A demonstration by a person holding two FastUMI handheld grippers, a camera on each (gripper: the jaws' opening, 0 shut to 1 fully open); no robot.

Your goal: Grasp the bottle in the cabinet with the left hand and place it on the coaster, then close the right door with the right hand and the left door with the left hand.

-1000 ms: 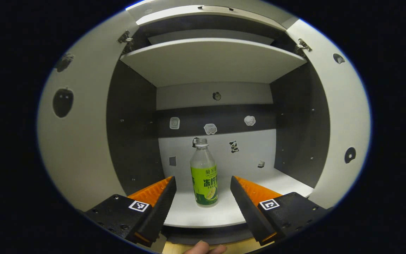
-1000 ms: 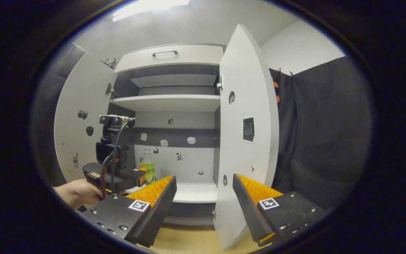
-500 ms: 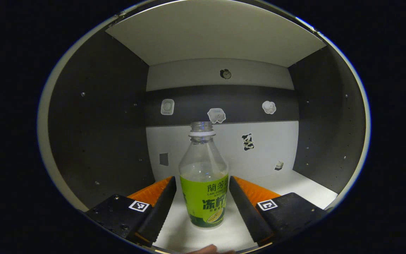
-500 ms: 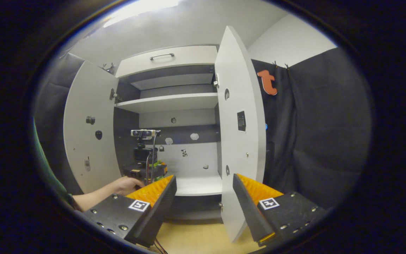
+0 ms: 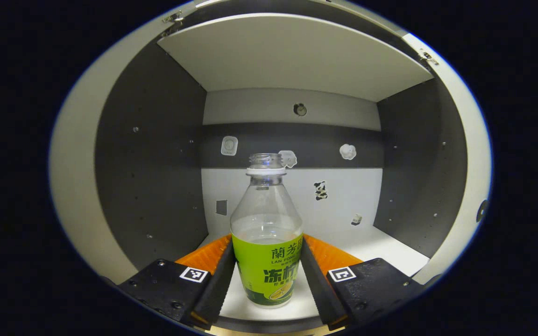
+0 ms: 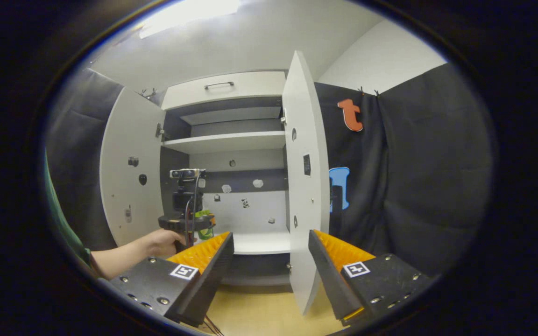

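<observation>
A clear uncapped bottle (image 5: 265, 205) with a green label stands upright on the cabinet's lower shelf (image 5: 381, 247). My left gripper (image 5: 267, 240) is shut on the label, one finger pressing each side. In the right gripper view, a hand (image 6: 157, 242) holds that left gripper (image 6: 186, 223) at the cabinet's mouth, with a bit of the green bottle (image 6: 203, 218) showing past it. My right gripper (image 6: 269, 235) hangs open in front of the cabinet, nothing between its fingers. The right door (image 6: 304, 186) stands wide open, edge toward me; the left door (image 6: 129, 186) is open too.
An upper shelf (image 5: 292, 56) roofs the bottle's compartment, and small stickers dot the back wall (image 5: 297, 140). A drawer with a handle (image 6: 219, 85) tops the cabinet. A light wooden surface (image 6: 259, 308) lies below the shelf. Black cloth (image 6: 414, 186) hangs to the right.
The left gripper's fingers closed from beside the bottle onto its label, and the view drew back a little so the door edges show. The right gripper's view shifted slightly rightward.
</observation>
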